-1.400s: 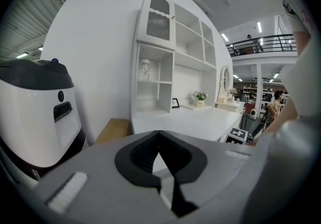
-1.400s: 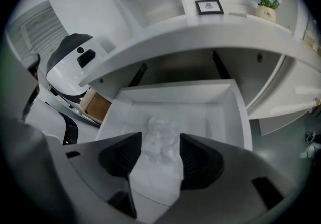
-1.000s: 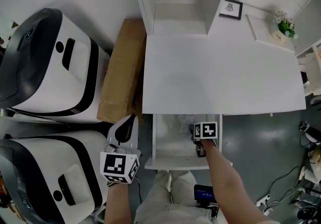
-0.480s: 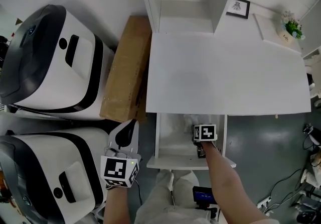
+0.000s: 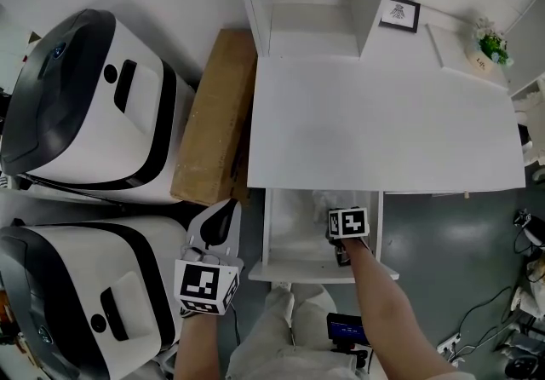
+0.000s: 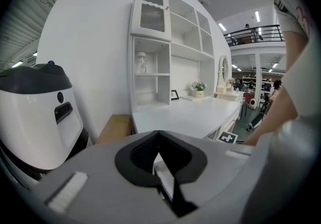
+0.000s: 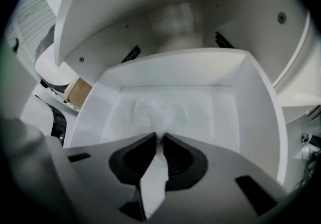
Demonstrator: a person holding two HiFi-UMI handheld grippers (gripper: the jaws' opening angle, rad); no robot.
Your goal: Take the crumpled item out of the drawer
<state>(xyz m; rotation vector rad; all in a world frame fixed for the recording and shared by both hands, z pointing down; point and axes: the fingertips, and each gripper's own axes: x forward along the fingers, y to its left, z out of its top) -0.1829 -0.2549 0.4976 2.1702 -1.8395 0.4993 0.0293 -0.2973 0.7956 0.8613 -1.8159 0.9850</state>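
Sitting in drawer (image 7: 253, 92): crumpled item (image 7: 159, 111)

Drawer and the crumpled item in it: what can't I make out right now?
Head view: the right tool covers part of the crumpled item; the desk top hides the drawer's back.
Right gripper view: the item's edges, white on white; its near end sits between the jaws, which have just been closing.
Left gripper view: no drawer visible.

Large indoor hall: mezzanine railing (image 6: 253, 29), white desk (image 5: 383, 123), bulky white machines (image 5: 85, 106) alongside.
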